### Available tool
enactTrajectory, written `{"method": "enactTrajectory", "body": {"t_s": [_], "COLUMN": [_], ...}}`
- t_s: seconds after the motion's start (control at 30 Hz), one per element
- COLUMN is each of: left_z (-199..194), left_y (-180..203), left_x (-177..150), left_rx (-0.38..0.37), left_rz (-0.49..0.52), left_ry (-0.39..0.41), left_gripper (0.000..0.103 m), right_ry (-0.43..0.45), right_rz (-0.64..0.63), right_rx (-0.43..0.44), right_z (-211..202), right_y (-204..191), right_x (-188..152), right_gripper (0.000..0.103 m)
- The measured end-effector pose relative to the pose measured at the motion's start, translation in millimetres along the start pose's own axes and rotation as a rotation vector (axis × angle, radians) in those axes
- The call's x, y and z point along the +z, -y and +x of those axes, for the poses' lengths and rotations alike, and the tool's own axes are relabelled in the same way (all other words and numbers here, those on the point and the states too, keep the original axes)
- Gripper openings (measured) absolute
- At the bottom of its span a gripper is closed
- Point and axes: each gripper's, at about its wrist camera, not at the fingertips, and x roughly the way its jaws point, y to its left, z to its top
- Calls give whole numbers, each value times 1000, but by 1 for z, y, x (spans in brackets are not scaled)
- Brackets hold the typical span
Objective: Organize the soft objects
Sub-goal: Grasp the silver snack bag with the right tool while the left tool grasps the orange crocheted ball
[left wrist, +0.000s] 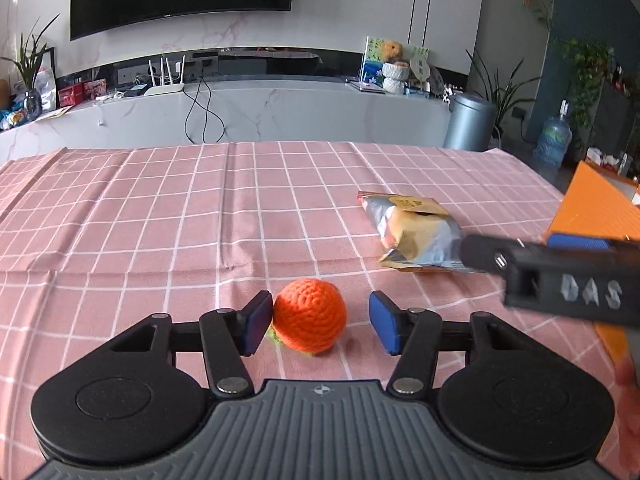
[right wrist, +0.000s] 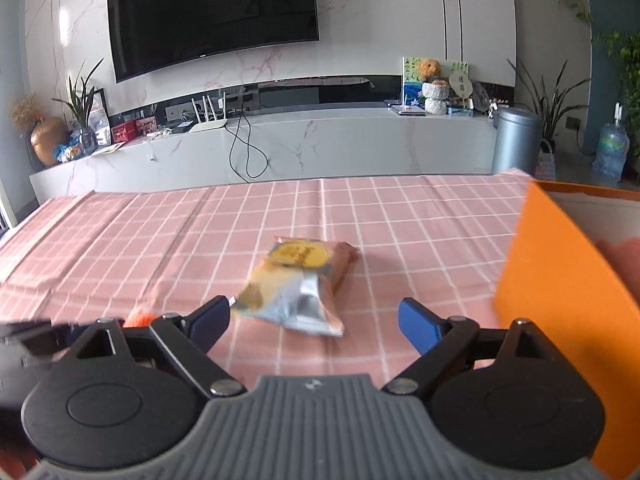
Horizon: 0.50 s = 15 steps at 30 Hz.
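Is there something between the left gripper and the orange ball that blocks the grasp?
Nothing visible blocks it. The orange crochet ball already lies between the open fingers of the left gripper, close against the left pad, with a gap to the other pad. The snack packet lies farther away on the tablecloth.

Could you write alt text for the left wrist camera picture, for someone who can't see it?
An open left gripper frames an orange crocheted ball on a pink checked tablecloth, one finger touching it. Beyond, a snack packet lies near the right gripper and an orange box.
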Motion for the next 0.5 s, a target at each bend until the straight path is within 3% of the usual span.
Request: {"method": "enactTrajectory", "body": {"t_s": [0.07, 0.17, 0.5], "left_z": [5, 12, 25], "left_y": [-1, -3, -20], "left_x": [2, 3, 18], "left_rx": [3, -2, -11], "left_rz": [17, 45, 21], "left_ry": [-8, -30, -31], "left_gripper": [51, 47, 47], "right_ry": [-8, -24, -36], "right_rz": [8, 15, -11], "right_rx": [3, 1, -27], "right_z": [14, 34, 85], "right_y": [-4, -8, -13], "right_x": [5, 10, 17], "right_gripper": [90, 90, 90]}}
